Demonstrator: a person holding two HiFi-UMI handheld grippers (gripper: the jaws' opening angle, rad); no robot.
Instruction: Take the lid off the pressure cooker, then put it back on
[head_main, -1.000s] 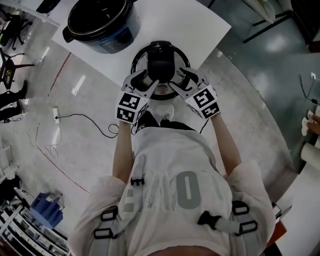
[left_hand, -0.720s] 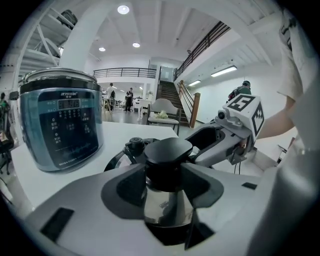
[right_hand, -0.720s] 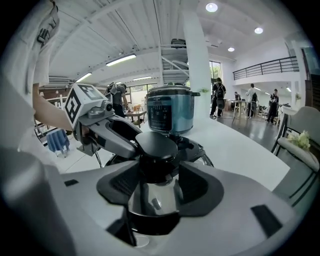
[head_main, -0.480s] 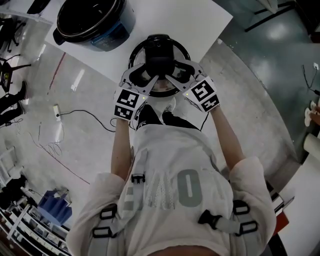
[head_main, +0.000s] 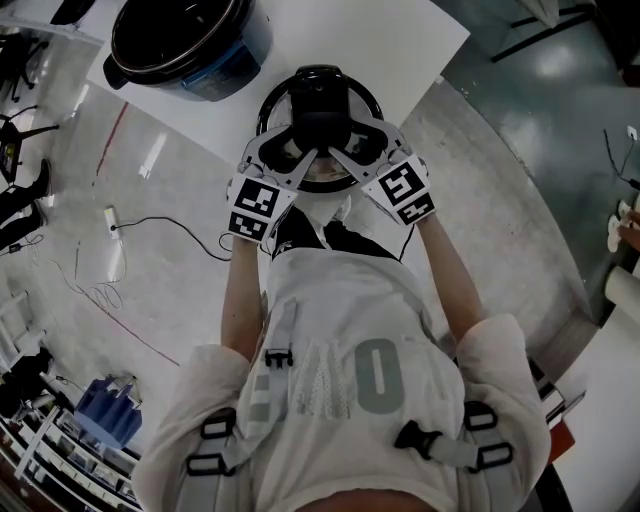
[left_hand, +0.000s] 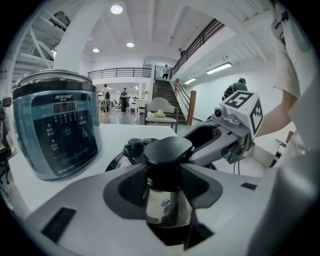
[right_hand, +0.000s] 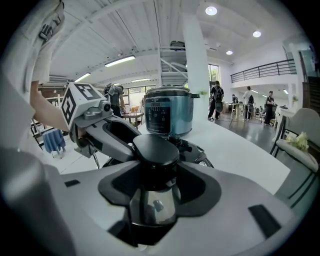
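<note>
A: What is nearest?

B: From above, a person in a pale shirt (head_main: 340, 370) with harness straps stretches both forearms forward. Each hand holds a gripper carrying a marker cube (head_main: 255, 208).

A: What are the grippers doing?

B: They meet from either side at the black knob (left_hand: 168, 149) on top of the lid (left_hand: 131, 148). The left gripper (left_hand: 165, 190) has its jaws partway closed, with the pads pressed on the knob's neck. The right gripper (right_hand: 152, 200) has the same knob between its jaws, which have just been closing. Its pads sit against the knob too.

A: Where is the lid?

B: It is off the cooker, at the near edge of the white table (head_main: 400, 50). I cannot tell whether it rests there or is slightly lifted.

A: And the cooker?

B: The blue pressure cooker (left_hand: 57, 130) stands farther back on the table, to the left and well apart from the lid. Its dark inside is open to view. Beyond it is a bright hall with a staircase (left_hand: 170, 92).
</note>
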